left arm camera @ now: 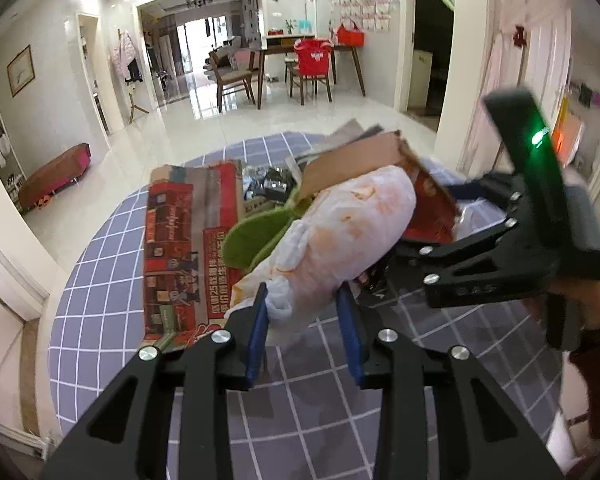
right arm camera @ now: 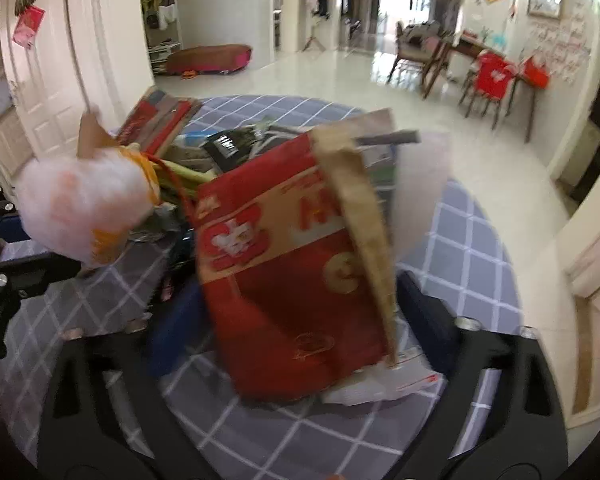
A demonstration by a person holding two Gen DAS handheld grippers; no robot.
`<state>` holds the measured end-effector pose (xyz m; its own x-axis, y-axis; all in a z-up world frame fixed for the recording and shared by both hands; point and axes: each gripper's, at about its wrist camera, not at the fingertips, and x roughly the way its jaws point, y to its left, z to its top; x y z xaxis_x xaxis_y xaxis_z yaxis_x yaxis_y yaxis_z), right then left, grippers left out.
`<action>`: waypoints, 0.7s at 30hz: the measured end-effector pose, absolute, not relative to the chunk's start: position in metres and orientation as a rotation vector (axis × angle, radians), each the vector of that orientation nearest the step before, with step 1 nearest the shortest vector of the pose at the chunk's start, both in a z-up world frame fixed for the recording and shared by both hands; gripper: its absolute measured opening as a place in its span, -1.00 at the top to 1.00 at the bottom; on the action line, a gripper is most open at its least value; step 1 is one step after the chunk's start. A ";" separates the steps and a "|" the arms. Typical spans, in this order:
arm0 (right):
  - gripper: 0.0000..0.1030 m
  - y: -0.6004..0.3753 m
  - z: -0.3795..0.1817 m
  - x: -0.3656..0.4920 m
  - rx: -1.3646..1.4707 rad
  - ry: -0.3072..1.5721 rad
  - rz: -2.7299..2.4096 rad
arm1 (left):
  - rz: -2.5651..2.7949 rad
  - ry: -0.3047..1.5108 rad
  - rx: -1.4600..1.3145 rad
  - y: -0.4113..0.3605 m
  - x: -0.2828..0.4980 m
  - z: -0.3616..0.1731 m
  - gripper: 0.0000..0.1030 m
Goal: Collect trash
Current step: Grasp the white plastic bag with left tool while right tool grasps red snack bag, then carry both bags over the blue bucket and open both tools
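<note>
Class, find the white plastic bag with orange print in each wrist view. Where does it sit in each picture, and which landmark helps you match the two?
Left wrist view: white plastic bag at centre, its near end between the left hand-held gripper's blue fingers.
Right wrist view: the bag at far left.
Shared landmark: grey checked tablecloth.

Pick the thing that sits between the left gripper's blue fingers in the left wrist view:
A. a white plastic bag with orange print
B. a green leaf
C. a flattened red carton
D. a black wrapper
A: the left gripper has its blue fingers on either side of the knotted end of the white plastic bag, while the flattened red carton lies apart on the checked cloth.
</note>
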<state>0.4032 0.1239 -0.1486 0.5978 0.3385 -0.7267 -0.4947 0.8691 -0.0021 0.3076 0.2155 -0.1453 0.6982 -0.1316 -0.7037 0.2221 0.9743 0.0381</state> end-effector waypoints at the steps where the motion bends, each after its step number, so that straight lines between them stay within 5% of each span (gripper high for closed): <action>1: -0.63 0.124 -0.147 0.401 -0.212 0.792 0.491 | -0.197 0.764 0.111 0.220 0.304 -0.142 0.37; 13: -0.62 0.051 -0.072 0.340 0.071 0.587 0.477 | -0.160 0.578 0.017 0.206 0.251 -0.069 0.38; 21: -0.62 -0.080 -0.057 0.283 0.270 0.510 0.315 | -0.327 0.544 0.026 0.102 0.232 -0.054 0.38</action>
